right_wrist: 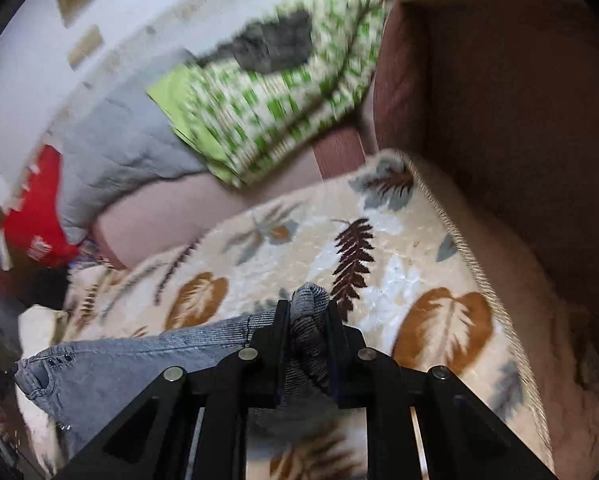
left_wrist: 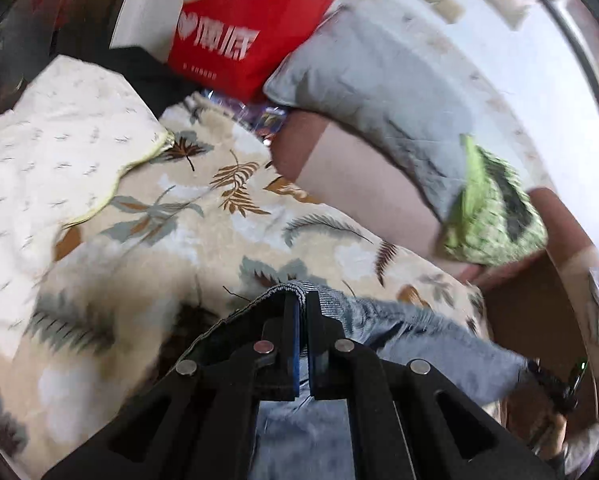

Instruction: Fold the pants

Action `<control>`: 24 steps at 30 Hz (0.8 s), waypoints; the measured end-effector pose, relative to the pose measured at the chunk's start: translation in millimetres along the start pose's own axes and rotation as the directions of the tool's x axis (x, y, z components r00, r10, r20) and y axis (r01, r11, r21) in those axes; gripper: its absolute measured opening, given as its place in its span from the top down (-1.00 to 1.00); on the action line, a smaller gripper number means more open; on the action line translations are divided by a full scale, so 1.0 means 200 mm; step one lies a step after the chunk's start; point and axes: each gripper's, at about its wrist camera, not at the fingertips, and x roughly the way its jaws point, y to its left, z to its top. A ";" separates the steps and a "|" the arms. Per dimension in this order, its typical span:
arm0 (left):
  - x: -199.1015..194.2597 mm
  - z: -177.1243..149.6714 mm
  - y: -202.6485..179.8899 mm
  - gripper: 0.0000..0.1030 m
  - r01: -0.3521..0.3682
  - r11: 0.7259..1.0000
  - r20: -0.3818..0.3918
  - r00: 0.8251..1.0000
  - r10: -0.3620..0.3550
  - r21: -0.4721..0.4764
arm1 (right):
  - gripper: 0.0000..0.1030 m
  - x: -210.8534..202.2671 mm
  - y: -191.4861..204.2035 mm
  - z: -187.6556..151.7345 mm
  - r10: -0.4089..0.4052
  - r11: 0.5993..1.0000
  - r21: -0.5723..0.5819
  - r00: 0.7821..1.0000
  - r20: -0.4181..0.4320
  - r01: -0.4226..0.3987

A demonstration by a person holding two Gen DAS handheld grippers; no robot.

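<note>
My pants (right_wrist: 111,364) are light blue-grey denim, bunched at two edges and hanging stretched above the leaf-print blanket (right_wrist: 379,248), button showing.

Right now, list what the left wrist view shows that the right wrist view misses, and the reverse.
Only the left wrist view: the left claw shut on a thin edge of the jeans, and a cream quilt. Only the right wrist view: the right claw shut on a thick bunch of denim, and the jeans' pocket rivets. Both: leaf-print blanket, grey pillow, green checked cushion, red bag.

One pants (left_wrist: 419,320), two cushions (left_wrist: 379,92), one bag (left_wrist: 243,28)
</note>
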 end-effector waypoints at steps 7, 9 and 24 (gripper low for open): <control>-0.32 -0.49 0.25 0.93 0.024 1.000 -0.103 0.994 -0.025 -0.018 | 0.67 -0.49 -0.22 -0.57 0.041 0.999 -0.004 0.999 -0.007 -0.041; -0.31 -0.62 0.36 0.93 -0.030 0.999 -0.186 0.982 0.025 -0.025 | 0.60 -0.49 -0.28 -0.77 0.050 0.999 -0.011 0.994 -0.094 -0.051; -0.01 -0.77 -0.04 0.09 -0.152 0.961 -0.195 0.960 0.199 0.231 | -0.28 -0.35 -0.45 -0.80 0.085 0.981 0.188 0.976 -0.202 -0.046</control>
